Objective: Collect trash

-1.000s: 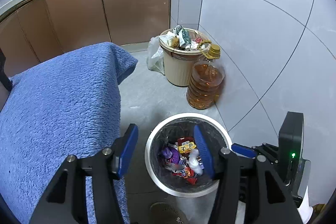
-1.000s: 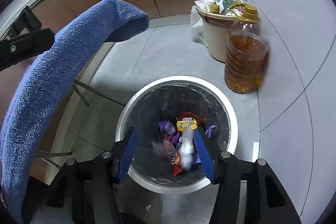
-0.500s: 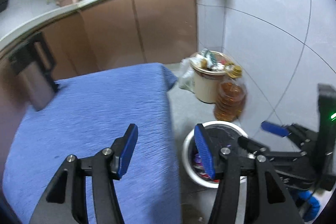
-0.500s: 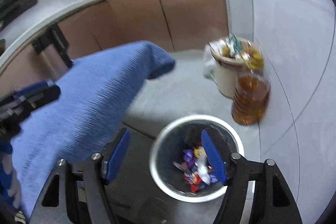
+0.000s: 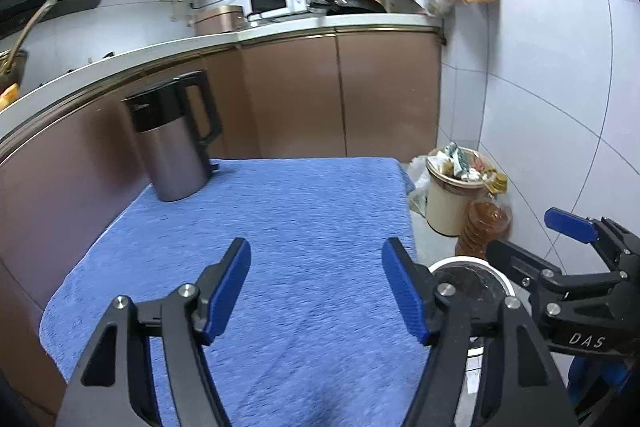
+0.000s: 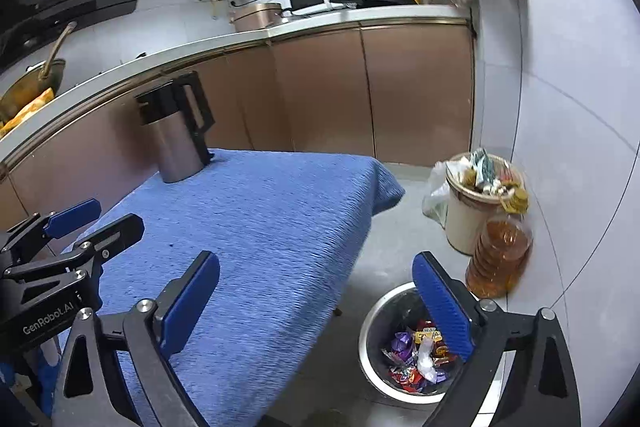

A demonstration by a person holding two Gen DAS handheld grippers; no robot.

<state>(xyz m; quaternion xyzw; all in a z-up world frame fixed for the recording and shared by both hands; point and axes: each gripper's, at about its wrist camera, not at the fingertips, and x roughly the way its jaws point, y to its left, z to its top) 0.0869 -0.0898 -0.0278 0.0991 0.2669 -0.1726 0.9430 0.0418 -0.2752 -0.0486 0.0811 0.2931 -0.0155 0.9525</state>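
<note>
A white-rimmed bin (image 6: 370, 331) lined with a dark bag stands on the floor right of the table; colourful wrappers (image 6: 416, 359) lie inside it. My right gripper (image 6: 316, 301) hangs above the table edge and the bin, its jaws opening wide with nothing between them. My left gripper (image 5: 316, 289) hovers over the blue towel-covered table (image 5: 280, 227), its jaws also opening and empty. In the left wrist view the bin's rim (image 5: 460, 261) shows partly behind my fingers, and the right gripper (image 5: 560, 239) is at the right edge. The left gripper (image 6: 96, 219) shows at the left of the right wrist view.
A steel kettle with a black handle (image 5: 172, 139) stands at the table's far left corner. A full beige bin (image 6: 468, 219) and a bottle of amber oil (image 6: 500, 255) stand against the tiled wall. Brown cabinets (image 5: 340, 95) with a cluttered counter run behind.
Both grippers have risen and tilted up from over the bin, so the table top, kettle and counter have come into view. Both pairs of jaws now stand wider, the right much wider.
</note>
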